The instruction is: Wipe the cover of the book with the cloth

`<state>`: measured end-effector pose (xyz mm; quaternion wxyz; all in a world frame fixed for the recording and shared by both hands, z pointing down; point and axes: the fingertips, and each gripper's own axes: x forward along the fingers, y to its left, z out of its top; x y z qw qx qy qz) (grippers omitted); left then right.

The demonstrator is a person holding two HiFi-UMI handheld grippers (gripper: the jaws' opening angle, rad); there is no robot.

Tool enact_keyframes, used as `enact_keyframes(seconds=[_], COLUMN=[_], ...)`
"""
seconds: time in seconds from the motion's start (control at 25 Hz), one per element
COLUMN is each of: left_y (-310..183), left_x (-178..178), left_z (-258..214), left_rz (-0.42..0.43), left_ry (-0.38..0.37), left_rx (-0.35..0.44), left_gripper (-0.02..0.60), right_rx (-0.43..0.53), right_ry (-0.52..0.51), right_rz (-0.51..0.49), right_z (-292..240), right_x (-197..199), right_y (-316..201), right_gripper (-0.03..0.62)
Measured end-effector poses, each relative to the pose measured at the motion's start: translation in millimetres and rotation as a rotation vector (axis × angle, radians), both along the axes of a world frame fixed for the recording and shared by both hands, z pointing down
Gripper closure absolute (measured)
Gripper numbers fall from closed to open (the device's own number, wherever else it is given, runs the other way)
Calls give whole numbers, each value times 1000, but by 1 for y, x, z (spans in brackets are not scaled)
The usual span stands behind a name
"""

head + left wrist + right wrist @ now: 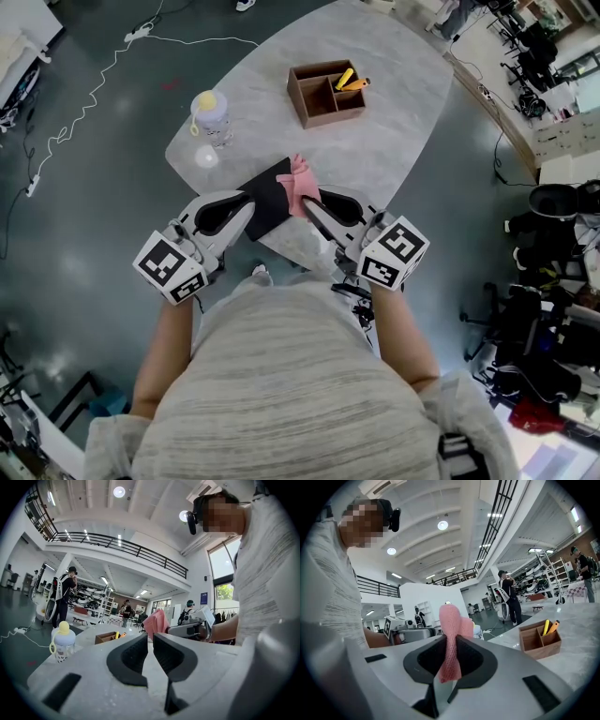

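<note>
While your right gripper [450, 641] is clamped on the pink cloth [452, 620], with a bunch standing above the jaws and a tail hanging below, your left gripper [151, 637] has its jaws drawn almost together with nothing between them. In the head view the cloth sits at the right side of the black book [267, 197], which lies flat at the near edge of the table [375, 141], between your two gripper tips. Nothing pins that book, so a firm stroke could push it off the edge or spin it. The grip takes only a narrow part of the cloth, so dragging may pull it free. The baby bottle [210, 114] and wooden box [326, 92] stand well apart and are little risk.
</note>
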<state>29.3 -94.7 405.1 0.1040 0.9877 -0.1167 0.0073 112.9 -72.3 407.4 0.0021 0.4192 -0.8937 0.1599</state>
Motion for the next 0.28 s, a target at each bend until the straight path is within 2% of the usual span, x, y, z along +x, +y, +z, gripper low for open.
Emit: enact_keyframes(seconds=[0.28], left_y=[0], left_x=[7], left_z=[4], left_rz=[5], left_ry=[0], left_rx=[-12], left_gripper=[535], right_rx=[-7], right_ry=[3], right_rz=[-3], right_z=[2], right_x=[5], right_y=[0], right_gripper=[539])
